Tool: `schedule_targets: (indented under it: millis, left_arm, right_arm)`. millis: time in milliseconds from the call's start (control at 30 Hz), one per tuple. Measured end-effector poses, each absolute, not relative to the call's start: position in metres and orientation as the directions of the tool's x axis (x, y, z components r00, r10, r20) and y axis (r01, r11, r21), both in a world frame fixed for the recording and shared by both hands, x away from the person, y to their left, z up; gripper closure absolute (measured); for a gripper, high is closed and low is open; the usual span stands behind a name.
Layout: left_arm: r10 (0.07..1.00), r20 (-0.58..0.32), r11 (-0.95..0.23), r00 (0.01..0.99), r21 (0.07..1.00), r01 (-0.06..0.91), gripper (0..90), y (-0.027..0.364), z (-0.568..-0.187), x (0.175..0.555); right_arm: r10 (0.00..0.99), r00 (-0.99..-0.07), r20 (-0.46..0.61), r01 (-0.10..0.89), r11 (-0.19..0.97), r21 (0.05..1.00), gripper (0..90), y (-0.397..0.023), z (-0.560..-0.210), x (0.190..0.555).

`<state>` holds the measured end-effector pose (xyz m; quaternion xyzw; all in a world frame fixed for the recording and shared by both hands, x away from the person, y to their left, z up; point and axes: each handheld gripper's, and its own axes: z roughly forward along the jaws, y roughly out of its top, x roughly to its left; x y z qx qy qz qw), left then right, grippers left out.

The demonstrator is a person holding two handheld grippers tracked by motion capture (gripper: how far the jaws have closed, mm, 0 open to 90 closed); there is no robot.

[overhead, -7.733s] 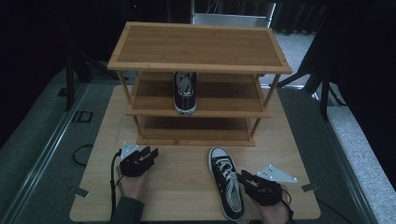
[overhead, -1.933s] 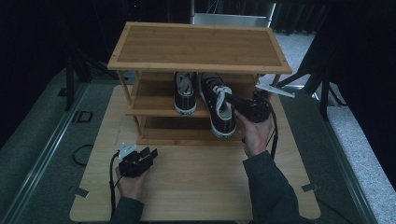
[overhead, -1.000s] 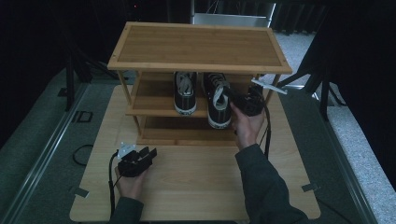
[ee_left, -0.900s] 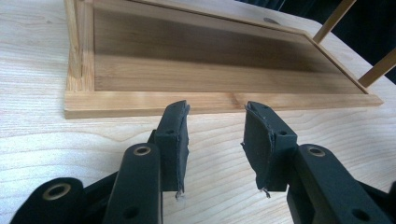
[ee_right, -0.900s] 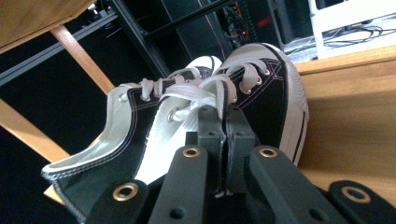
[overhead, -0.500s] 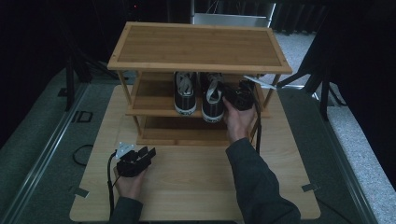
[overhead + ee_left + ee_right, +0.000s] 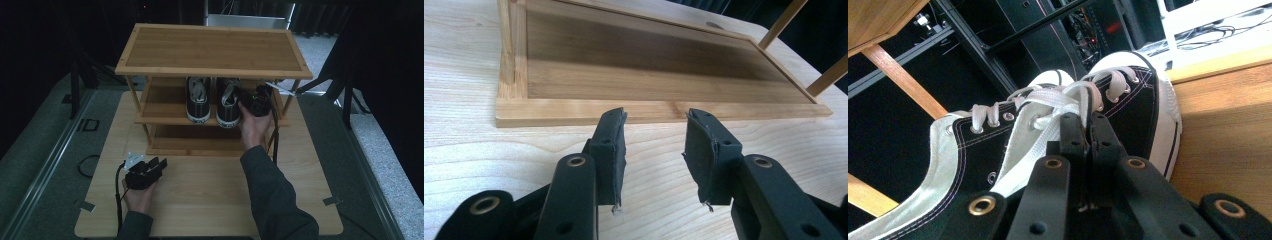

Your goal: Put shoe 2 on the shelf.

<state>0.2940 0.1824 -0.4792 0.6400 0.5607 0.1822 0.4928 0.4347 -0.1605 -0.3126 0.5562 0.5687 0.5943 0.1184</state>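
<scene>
- So we've got the second sneaker [image 7: 228, 102] sitting on the middle shelf [image 7: 160, 119] of the wooden rack [image 7: 212, 50], just beside its twin, the first sneaker [image 7: 198, 100], toes pointing out toward us.
- The right tongs [image 7: 1087, 125] are clamped tight on the upper of that second sneaker, right by the laces [image 7: 1058, 102], jaws nearly touching with just the canvas edge pinched between them.
- We'd guess this thing is light, with a soft canvas top and a stiffer rubber sole. The canvas edge is a handy place to grab, but it flexes, so the sneaker probably swings or tips a bit when carried that way. Not fragile at all, and the fabric shouldn't slip.
- The left tongs [image 7: 654, 150] are open with nothing between them, resting low over the table [image 7: 200, 190] in front of the rack's bottom shelf [image 7: 649, 65].
- Room-wise it looks tight: the top shelf hangs right over the right hand [image 7: 252, 127], and a rack post [image 7: 291, 95] stands near the tongs on that side. Backing straight out toward us looks like the clear way.
- Plenty of bare table in front, and the middle shelf has free space left of the pair.
</scene>
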Motion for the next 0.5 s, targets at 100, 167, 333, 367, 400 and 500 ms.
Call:
schedule_targets:
  millis: [100, 167, 333, 367, 400, 500]
  left_arm:
    - [0.897, -0.321, 0.117, 0.304, 0.836, 0.537, 60.2, 0.1823, -0.4789, 0.2936]
    - [0.896, -0.323, 0.119, 0.304, 0.835, 0.536, 60.2, 0.1829, -0.4790, 0.2938]
    - [0.896, -0.325, 0.122, 0.302, 0.835, 0.536, 60.2, 0.1834, -0.4788, 0.2938]
    - [0.896, -0.325, 0.123, 0.302, 0.835, 0.536, 60.2, 0.1835, -0.4788, 0.2938]
    - [0.896, -0.326, 0.124, 0.302, 0.835, 0.536, 60.2, 0.1836, -0.4787, 0.2938]
    - [0.895, -0.327, 0.124, 0.302, 0.835, 0.536, 60.2, 0.1837, -0.4787, 0.2938]
  right_arm:
    - [0.790, -0.358, 0.497, 0.464, -0.312, 0.829, 87.8, -0.1604, -0.3135, 0.4381]
    - [0.801, -0.355, 0.482, 0.449, -0.306, 0.840, 87.8, -0.1599, -0.3138, 0.4403]
    - [0.765, -0.323, 0.558, 0.501, -0.362, 0.786, 87.8, -0.1545, -0.3115, 0.4396]
    - [0.765, -0.335, 0.550, 0.499, -0.352, 0.792, 87.8, -0.1549, -0.3122, 0.4398]
    - [0.766, -0.351, 0.539, 0.496, -0.336, 0.801, 87.8, -0.1551, -0.3130, 0.4402]
    - [0.792, -0.345, 0.504, 0.453, -0.330, 0.828, 87.8, -0.1543, -0.3145, 0.4449]
